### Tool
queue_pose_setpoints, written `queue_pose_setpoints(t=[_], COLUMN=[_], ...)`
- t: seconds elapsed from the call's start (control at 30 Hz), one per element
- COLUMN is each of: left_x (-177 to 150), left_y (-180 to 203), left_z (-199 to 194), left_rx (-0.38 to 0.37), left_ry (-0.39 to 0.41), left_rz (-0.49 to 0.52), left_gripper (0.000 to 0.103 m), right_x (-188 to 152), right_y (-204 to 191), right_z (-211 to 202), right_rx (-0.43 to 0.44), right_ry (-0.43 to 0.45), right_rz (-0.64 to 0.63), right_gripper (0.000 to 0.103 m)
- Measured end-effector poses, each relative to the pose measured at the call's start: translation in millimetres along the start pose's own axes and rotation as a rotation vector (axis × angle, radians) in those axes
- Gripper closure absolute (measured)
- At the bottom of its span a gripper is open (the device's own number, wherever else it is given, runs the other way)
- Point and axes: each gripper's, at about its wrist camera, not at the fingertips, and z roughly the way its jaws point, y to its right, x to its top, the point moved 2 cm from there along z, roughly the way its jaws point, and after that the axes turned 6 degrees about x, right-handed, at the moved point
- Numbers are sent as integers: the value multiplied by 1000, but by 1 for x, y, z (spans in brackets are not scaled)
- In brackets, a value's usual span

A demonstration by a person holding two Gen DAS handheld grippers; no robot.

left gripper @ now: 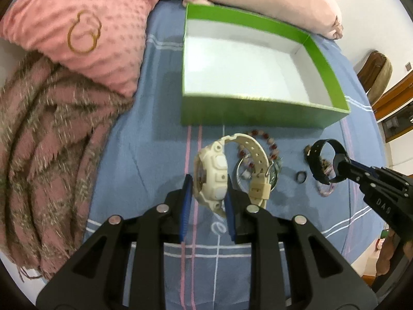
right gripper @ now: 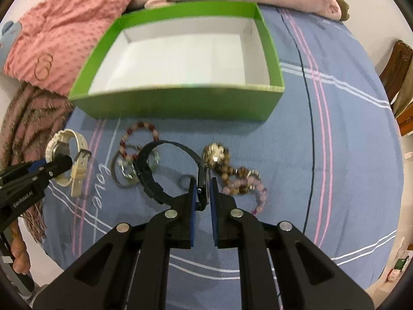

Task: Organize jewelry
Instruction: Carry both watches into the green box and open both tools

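1. Jewelry is lying in a loose cluster on the blue striped bedsheet [right gripper: 335,129], just in front of the green box [right gripper: 180,103], while you are holding two pieces of it.
2. Your left gripper [left gripper: 209,196] is clamping the cream watch [left gripper: 211,175] by its chunky case; the ribbed strap is looping off to the right, buckle hanging down.
3. Your right gripper [right gripper: 202,193] is pinching the black watch [right gripper: 165,170] at its slim case, and the dark band is curving out to the left in an open loop.
4. A red and pale beaded bracelet [right gripper: 139,137] is resting nearest the box, partly overlapping a thin metal bangle [right gripper: 124,173].
5. A small dark ring [right gripper: 184,180] is sitting on the sheet just left of your right gripper.
6. Brown wooden beads [right gripper: 227,170] and a pink and purple beaded bracelet [right gripper: 255,191] are tangling together to the right, beside a shiny gold-toned piece [right gripper: 215,152].
7. The box is standing open, showing a white inside, with pink bedding [right gripper: 64,25] behind it.
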Motion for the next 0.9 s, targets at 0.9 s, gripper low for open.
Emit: queue_pose_setpoints(t=[0.9], left_x=[117], left_y=[28], left_z=[57], left_rx=[31], left_ry=[-2], left_rz=[42], left_gripper=[79], right_x=[121], right_y=[21], right_z=[52], right_rx=[-41], right_ry=[47], right_rz=[14], right_gripper=[93])
